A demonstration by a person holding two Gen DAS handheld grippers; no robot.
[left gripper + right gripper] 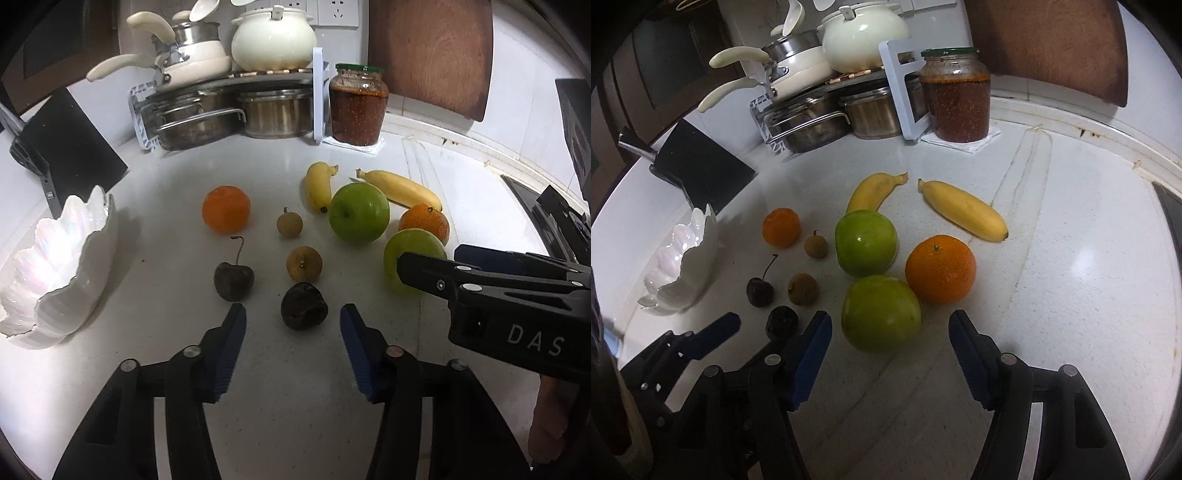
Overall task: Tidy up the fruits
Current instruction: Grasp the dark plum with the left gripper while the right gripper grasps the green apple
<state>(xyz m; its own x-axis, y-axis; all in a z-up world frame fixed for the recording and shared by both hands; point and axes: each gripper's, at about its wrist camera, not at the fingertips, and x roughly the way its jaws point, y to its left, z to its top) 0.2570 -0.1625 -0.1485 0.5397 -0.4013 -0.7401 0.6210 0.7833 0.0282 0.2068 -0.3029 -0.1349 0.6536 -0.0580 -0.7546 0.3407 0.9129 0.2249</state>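
Loose fruit lies on the white counter (177, 177). My left gripper (293, 315) is open, and a dark plum (304, 305) sits just ahead of its blue pads, untouched. Beyond are a cherry (233, 280), two longans (304, 263), an orange (226, 208), a green apple (359, 212) and two bananas (402, 188). My right gripper (890, 320) is open around the near green apple (881, 312), with gaps at both pads. A second orange (940, 268) lies just behind it. The white shell-shaped bowl (74, 266) stands empty at the left.
At the back, a rack (319, 92) holds steel pots and cream cookware beside a jar of red sauce (358, 107). A black knife block (70, 147) stands behind the bowl. A wooden board (432, 55) leans on the wall. A dark stove edge (532, 199) runs along the right.
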